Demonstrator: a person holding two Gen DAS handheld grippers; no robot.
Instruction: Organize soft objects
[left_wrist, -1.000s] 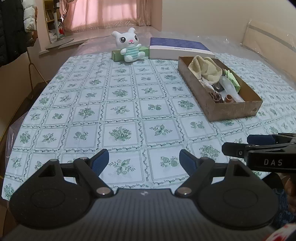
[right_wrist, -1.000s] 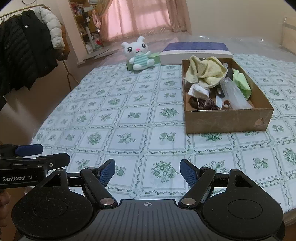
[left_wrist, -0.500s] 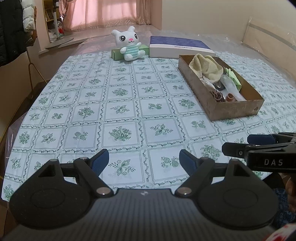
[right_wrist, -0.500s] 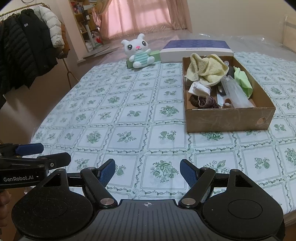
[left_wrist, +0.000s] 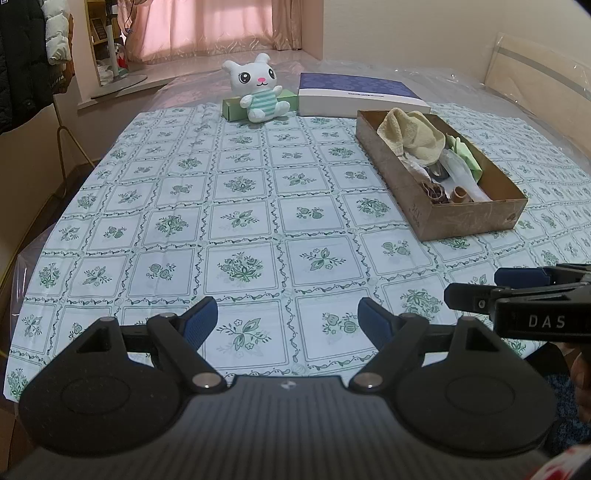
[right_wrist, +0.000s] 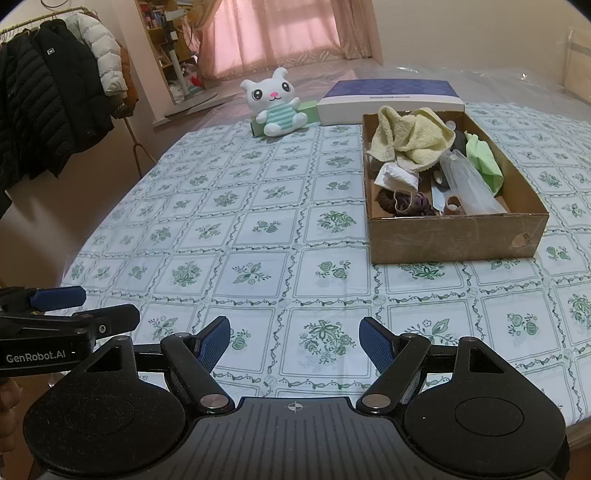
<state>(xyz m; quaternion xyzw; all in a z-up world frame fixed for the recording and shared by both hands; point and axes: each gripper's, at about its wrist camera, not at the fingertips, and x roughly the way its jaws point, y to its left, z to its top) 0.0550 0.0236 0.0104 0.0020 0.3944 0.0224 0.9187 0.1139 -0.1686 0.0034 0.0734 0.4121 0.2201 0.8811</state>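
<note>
A brown cardboard box (right_wrist: 454, 240) (left_wrist: 469, 221) sits on the right of the table. It holds a yellow towel (right_wrist: 413, 138) (left_wrist: 412, 136), a green cloth (right_wrist: 484, 160), white cloth (right_wrist: 397, 175), dark hair ties (right_wrist: 402, 203) and clear plastic. A white plush bunny (left_wrist: 260, 92) (right_wrist: 277, 103) sits at the far edge. My left gripper (left_wrist: 288, 323) is open and empty above the near table edge; it also shows in the right wrist view (right_wrist: 70, 308). My right gripper (right_wrist: 293, 341) is open and empty beside it, also visible in the left wrist view (left_wrist: 480, 288).
A green box (left_wrist: 234, 107) lies behind the bunny, a blue-and-white flat box (left_wrist: 354, 94) next to it. The floral tablecloth (left_wrist: 240, 221) covers the table. Coats (right_wrist: 48, 107) hang on a rack at the left. Plastic sheeting covers the bed beyond.
Both grippers have drifted slightly; the view of the table has shifted a little. Both stay open and empty.
</note>
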